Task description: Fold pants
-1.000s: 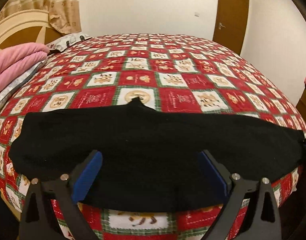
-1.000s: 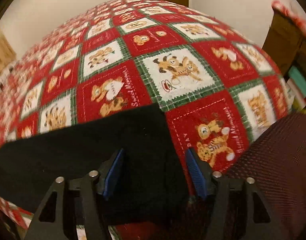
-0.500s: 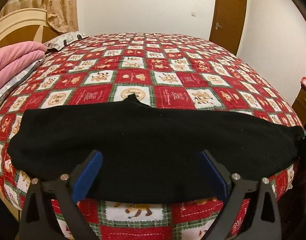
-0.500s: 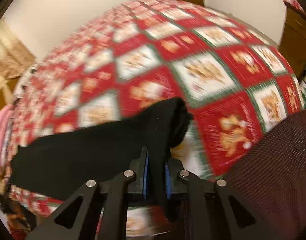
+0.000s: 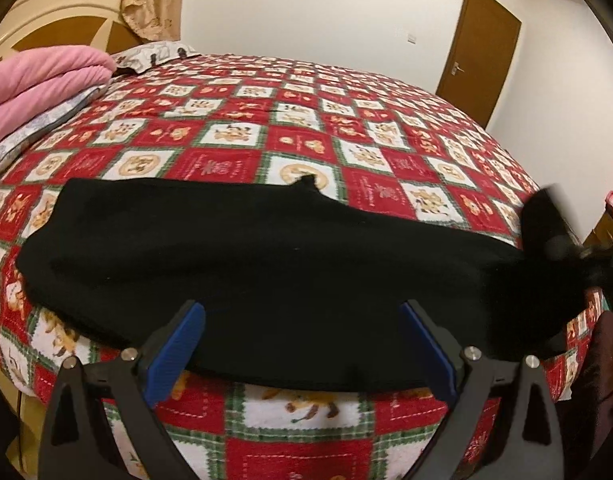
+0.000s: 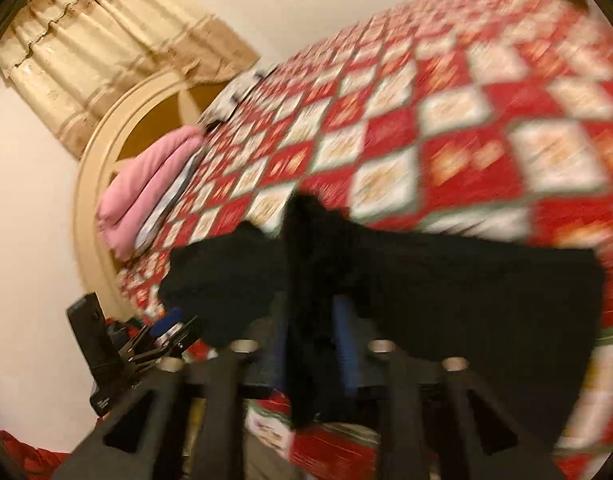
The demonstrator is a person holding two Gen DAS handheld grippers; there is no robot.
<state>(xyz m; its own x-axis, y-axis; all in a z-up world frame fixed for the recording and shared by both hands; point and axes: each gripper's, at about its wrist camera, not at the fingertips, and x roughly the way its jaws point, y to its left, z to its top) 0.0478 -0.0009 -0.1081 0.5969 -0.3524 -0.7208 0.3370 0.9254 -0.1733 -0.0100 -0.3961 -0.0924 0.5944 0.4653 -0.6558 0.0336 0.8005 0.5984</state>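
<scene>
Black knit pants (image 5: 290, 268) lie across red-and-white checked bedspread (image 5: 346, 136); right claw (image 6: 312, 332) just reopened slightly, pads around a raised bunched end. Left claw (image 5: 302, 340) wide open, empty. Folded pink blanket (image 5: 38, 84) by headboard.

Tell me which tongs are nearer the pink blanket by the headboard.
Left. The left tongs hang open over the black pants, on the side toward the pink blanket. The right tongs carry the pants' far end, farther from it.

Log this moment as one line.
phase: folding | right gripper: black pants end between fingers, jaws reopening | left gripper: open over pants
</scene>
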